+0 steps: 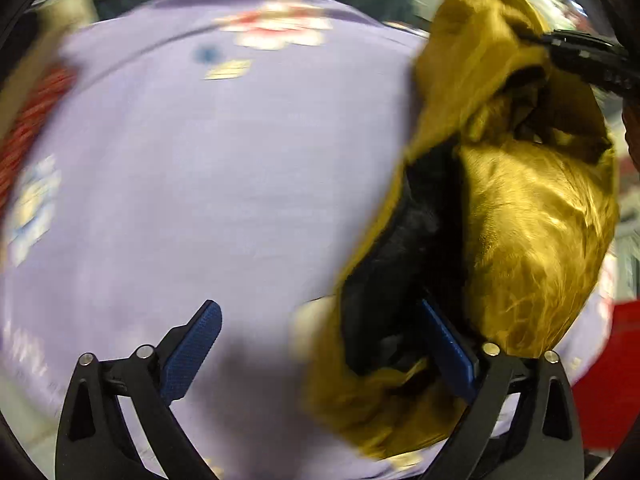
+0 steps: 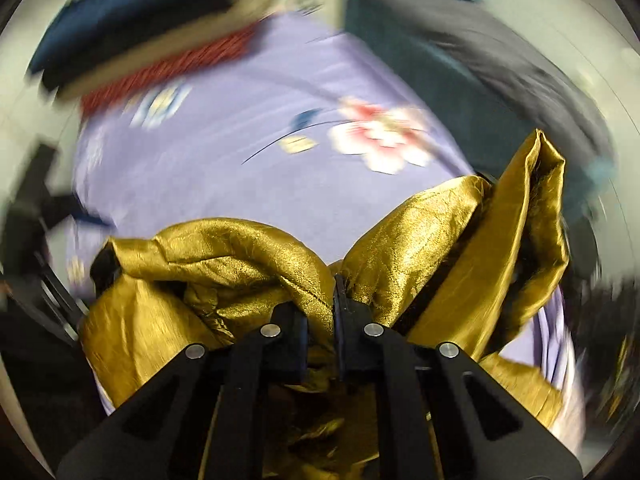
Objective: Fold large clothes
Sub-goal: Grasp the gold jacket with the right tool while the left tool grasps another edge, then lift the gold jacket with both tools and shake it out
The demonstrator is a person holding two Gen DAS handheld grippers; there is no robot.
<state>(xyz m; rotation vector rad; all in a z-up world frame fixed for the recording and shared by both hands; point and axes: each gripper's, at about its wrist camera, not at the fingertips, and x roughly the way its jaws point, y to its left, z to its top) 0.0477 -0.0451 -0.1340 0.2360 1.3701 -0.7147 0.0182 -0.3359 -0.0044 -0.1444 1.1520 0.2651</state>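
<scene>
The gold garment (image 2: 248,256), shiny with a dark lining, is bunched up and lifted off the lilac sheet (image 1: 200,180) with its flower print (image 2: 380,140); it hangs in a crumpled mass, not spread flat at all. The right gripper (image 2: 335,292) has its jaws clenched on a pinch of the gold cloth, with fabric ballooning out on both sides of the pinch. In the left wrist view that same gripper shows as a black tip at the upper right, buried in the top of the bundle. The left gripper (image 1: 320,344) is spread wide and holds nothing; its right finger (image 1: 448,352) sits against or just under the hanging cloth, its left finger (image 1: 192,348) over bare sheet. Both views are smeared, so exact contact there is hard to call. Step in hand looks like pick-up and shake-out, before any fold is made. The next move probably calls for the left gripper to close on a free edge or corner, then both hands pulling apart to open the garment and lay it flat on the sheet. Other clothes (image 2: 460,52) lie around the sheet's far edge, well apart.
</scene>
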